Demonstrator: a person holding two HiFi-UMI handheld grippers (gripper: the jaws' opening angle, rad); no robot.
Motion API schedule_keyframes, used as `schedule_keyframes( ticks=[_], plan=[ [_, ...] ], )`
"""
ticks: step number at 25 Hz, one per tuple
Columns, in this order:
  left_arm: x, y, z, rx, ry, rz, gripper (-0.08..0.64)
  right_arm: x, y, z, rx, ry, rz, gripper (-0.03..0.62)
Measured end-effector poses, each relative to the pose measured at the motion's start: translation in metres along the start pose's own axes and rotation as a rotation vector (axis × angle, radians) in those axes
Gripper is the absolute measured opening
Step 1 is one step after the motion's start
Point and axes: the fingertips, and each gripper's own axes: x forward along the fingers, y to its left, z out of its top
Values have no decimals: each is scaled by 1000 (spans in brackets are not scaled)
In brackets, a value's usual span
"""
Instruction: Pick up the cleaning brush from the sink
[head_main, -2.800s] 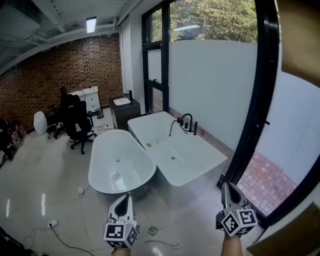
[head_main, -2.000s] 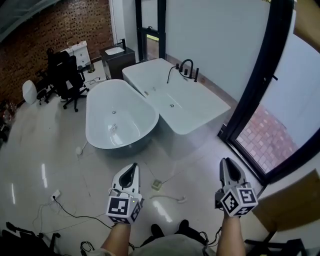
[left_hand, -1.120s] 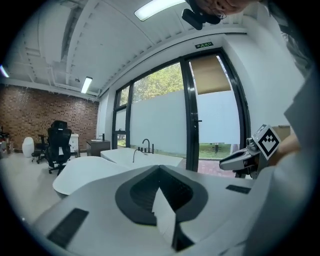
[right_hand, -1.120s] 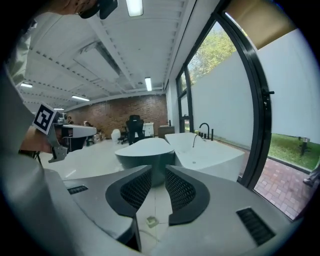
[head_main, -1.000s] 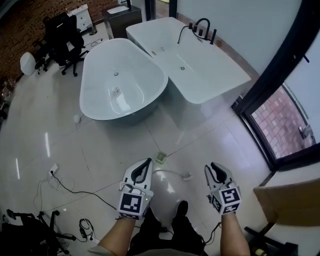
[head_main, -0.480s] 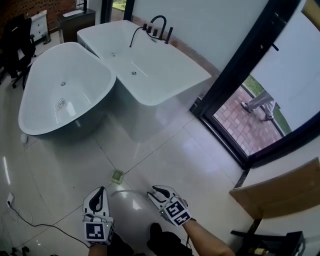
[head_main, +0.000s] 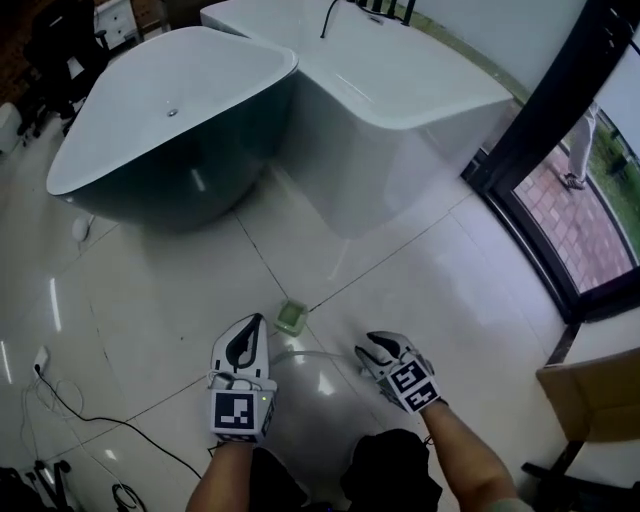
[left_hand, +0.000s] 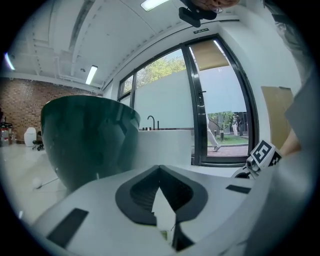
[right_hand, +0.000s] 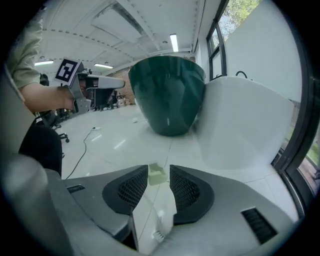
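Note:
No sink shows. On the floor tiles lies a thin white long-handled thing (head_main: 300, 353), perhaps the brush, curving between my two grippers. In the right gripper view its small bristled end (right_hand: 159, 233) lies under the jaws. A small pale green block (head_main: 291, 316) sits on the floor just ahead of it and shows again as the green block (right_hand: 157, 173) beyond the right jaws. My left gripper (head_main: 256, 322) hovers low, its tips touching with nothing in them. My right gripper (head_main: 364, 344) points toward the block, jaws apart and empty.
A dark green oval tub (head_main: 170, 150) and a white rectangular tub (head_main: 400, 100) with a black faucet (head_main: 345, 10) stand ahead. A black-framed glass door (head_main: 545, 130) is at the right. A cable (head_main: 60, 395) trails at the left; a wooden board (head_main: 600, 400) at the lower right.
The view has swung down and come closer to the tubs. Both grippers have dropped toward the floor beside the green block, and the right one has turned inward.

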Motion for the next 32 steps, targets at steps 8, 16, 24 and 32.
schedule_keyframes(
  ticks=[8,16,24,32],
  plan=[
    [33,4,-104,-14,18,36,-9,87,-3,-134,-84,139,95,120],
    [37,23,-124,-58,12,68,-9,143,1,-224,-181,305,159,120],
    [61,11,-144,-42,51,16,-9,168,4,-258,-179,393,171,120],
    [70,20,-143,-94,-4,-7,-11,200,9,-318,-219,541,196,121]
  ],
)
